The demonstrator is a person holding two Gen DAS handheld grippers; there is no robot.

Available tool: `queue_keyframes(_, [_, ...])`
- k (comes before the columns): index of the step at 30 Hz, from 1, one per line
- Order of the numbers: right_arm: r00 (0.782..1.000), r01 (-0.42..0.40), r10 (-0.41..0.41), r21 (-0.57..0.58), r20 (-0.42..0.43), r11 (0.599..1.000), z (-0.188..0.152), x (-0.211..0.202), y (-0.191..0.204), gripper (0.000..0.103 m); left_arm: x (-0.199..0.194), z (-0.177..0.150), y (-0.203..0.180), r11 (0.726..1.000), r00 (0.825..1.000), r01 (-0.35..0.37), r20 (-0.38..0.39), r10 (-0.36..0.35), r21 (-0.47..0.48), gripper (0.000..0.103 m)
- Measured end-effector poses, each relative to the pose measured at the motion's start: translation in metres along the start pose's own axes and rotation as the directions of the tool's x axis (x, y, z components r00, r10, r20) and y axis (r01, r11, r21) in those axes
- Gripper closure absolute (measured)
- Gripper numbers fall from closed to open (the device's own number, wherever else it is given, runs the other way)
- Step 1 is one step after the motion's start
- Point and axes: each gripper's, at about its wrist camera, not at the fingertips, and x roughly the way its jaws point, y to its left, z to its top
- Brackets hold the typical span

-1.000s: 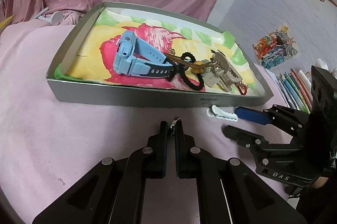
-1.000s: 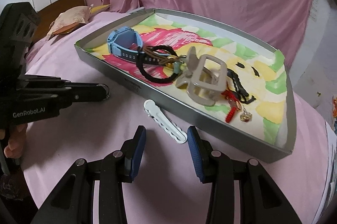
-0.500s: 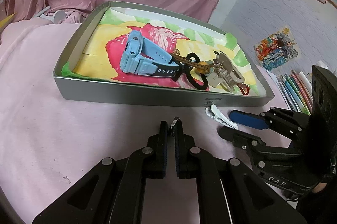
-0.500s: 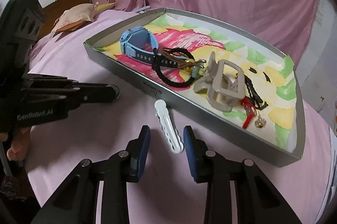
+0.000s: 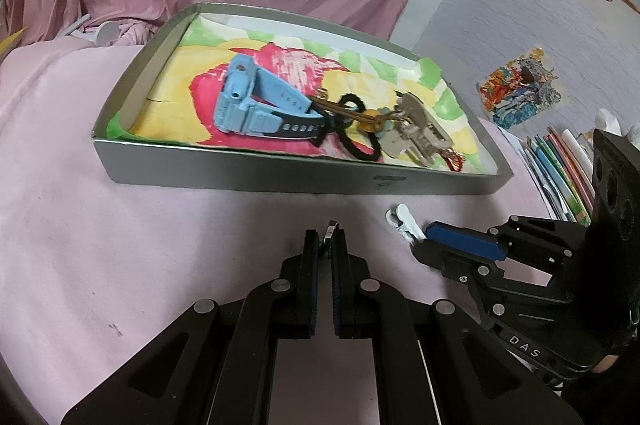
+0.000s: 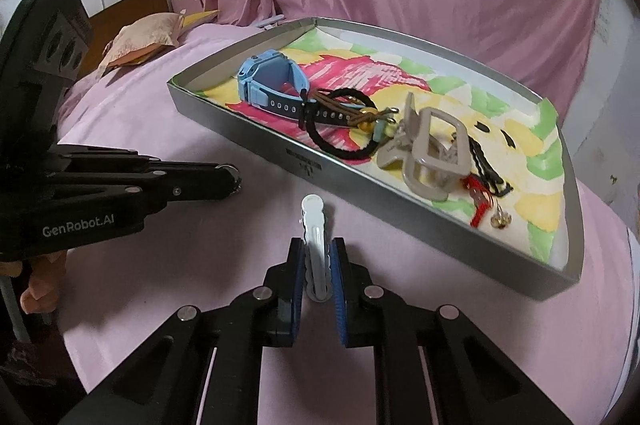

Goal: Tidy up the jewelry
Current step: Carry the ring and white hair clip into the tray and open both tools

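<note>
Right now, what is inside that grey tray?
The tray holds a blue watch, black hair tie, beige claw clip, red tassel and earring. What lies under the claw clip is hidden.

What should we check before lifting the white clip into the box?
1. White hair clip sits between the right gripper fingers: ok.
2. Fingers squeezing it tight: cannot tell.
3. Left gripper out of the way, shut on a small ring-like thing: ok.
4. Tray wall stands between clip and inside, so lift first: not ok yet.
5. Free spot near the blue watch: ok.
</note>
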Motion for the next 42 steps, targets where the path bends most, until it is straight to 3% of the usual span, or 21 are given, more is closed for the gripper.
queue_keyframes(14, [0.997,-0.015,0.003,0.139,0.083,0.990,-0.028,-0.029,-0.011,0.091,-0.005,-0.020,-0.025,0.997,0.999,0.011,0.032,-0.013,0.078,0.099])
queue_keyframes(18, [0.989,-0.026,-0.004,0.203,0.148,0.979,-0.035,-0.039,-0.017,0.091,-0.011,-0.019,-0.029,0.997,0.998,0.010,0.069,-0.015,0.081,0.099])
queue_keyframes(28, [0.938,0.010,-0.100,0.261,0.332,0.965,-0.022,-0.074,-0.027,0.091,-0.033,0.004,-0.048,0.994,0.974,-0.009,0.228,-0.017,0.109,0.099])
queue_keyframes(42, [0.884,0.044,-0.170,0.284,0.436,0.958,0.013,-0.086,-0.046,0.091,-0.044,0.048,-0.056,0.992,0.934,-0.043,0.356,-0.003,0.119,0.099])
